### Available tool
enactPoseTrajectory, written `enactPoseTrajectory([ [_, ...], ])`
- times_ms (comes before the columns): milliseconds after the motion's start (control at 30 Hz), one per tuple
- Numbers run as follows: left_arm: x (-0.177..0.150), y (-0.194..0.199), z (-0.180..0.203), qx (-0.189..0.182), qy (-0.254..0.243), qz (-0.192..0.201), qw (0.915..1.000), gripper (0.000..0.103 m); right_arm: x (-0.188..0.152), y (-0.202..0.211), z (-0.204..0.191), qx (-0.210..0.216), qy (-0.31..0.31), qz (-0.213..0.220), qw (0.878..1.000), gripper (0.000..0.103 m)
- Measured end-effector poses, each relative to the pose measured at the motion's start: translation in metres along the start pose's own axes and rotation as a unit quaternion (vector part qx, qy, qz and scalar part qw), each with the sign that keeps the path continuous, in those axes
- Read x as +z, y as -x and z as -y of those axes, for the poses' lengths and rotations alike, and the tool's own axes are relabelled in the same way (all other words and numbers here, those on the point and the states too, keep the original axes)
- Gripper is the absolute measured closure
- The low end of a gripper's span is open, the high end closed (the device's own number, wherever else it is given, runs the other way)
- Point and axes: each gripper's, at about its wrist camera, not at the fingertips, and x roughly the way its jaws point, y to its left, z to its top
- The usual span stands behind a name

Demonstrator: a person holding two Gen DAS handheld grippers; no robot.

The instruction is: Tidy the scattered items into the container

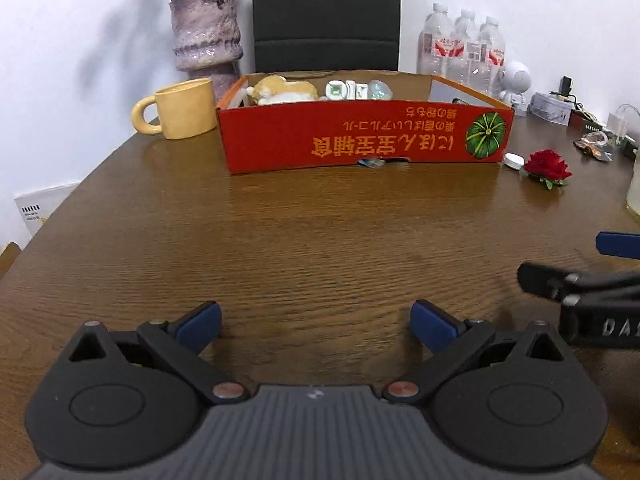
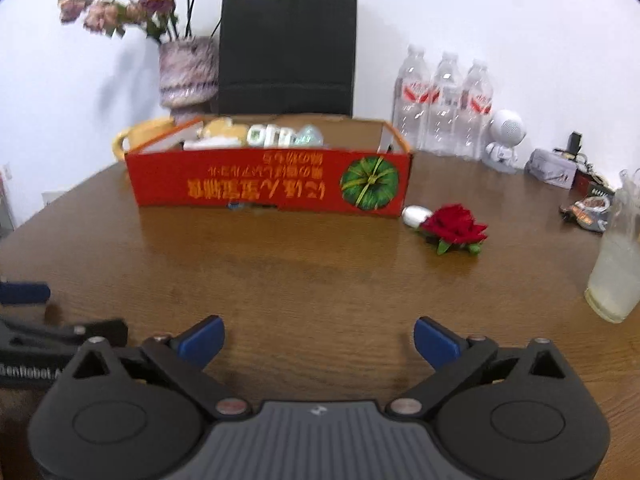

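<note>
A red cardboard box [image 1: 360, 136] [image 2: 272, 184] stands at the far middle of the brown table and holds a plush toy [image 1: 280, 89] and several small items. A red rose [image 1: 547, 166] [image 2: 456, 226] lies on the table right of the box, with a small white round object [image 1: 514, 160] [image 2: 416, 215] beside it. My left gripper [image 1: 316, 326] is open and empty low over the near table. My right gripper [image 2: 318, 340] is open and empty too, and shows at the right edge of the left wrist view [image 1: 576, 264].
A yellow mug [image 1: 180, 108] and a purple vase [image 1: 206, 30] stand left of the box. A black bag [image 2: 286, 48], water bottles [image 2: 444, 104], a white robot figure [image 2: 502, 142] and clutter sit behind. A glass [image 2: 616, 264] stands at the right.
</note>
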Motion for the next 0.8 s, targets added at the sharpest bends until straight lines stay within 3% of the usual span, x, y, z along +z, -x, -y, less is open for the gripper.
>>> enactPoseTrajectory([
  [167,0.003,-0.006,-0.004,0.0,0.015,-0.004,0.9999,0.0,0.0,-0.007,-0.002,-0.011,0.011,-0.012,1.0,0.001],
  [300,0.003,-0.006,-0.004,0.0,0.014,-0.004,0.9999,0.0,0.001,-0.011,0.013,0.03,-0.025,-0.022,0.999,0.0],
  [400,0.003,-0.006,-0.004,0.0,0.014,-0.004,0.9999,0.0,0.001,-0.012,0.02,0.033,-0.048,-0.022,0.998,0.0],
  [500,0.003,-0.006,-0.003,0.0,0.014,-0.004,0.9999,0.0,0.0,-0.014,0.01,0.011,-0.024,-0.031,0.999,0.0],
  [800,0.004,-0.007,-0.001,-0.002,0.012,-0.005,0.9999,0.0,-0.001,-0.016,0.008,0.015,-0.017,-0.035,0.999,0.0],
])
